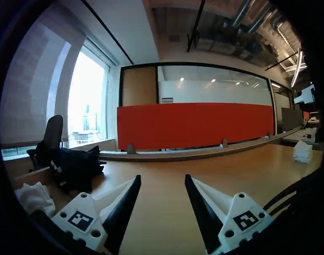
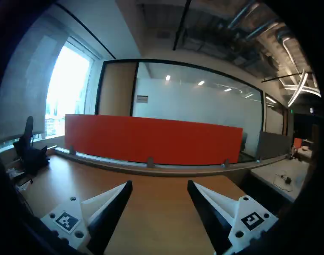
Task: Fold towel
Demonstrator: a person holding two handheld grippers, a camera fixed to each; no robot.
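Towel (image 1: 34, 199), white and crumpled, lies at the lower left of the left gripper view, on the wooden bench (image 1: 170, 204), just left of the left claw's near finger and not touching it. The left claw (image 1: 162, 178) is released: its two black-edged fingers stand well apart over bare wood at the bottom centre of the frame, with nothing between them. Just above the towel in the frame sits a heap of black fabric (image 1: 75, 165), and behind that a dark office chair (image 1: 51, 136) stands beside the bright window (image 1: 87, 106). At the right edge of the same view a small stack of white cloth (image 1: 303, 151) rests on the far part of the bench. A long red divider panel (image 1: 195, 125) runs across the middle of the frame along the bench's back edge.

In the right gripper view the right claw (image 2: 160, 183) is likewise released, fingers spread above bare bench at the bottom centre, gripping nothing. The red panel crosses the middle of that frame too.
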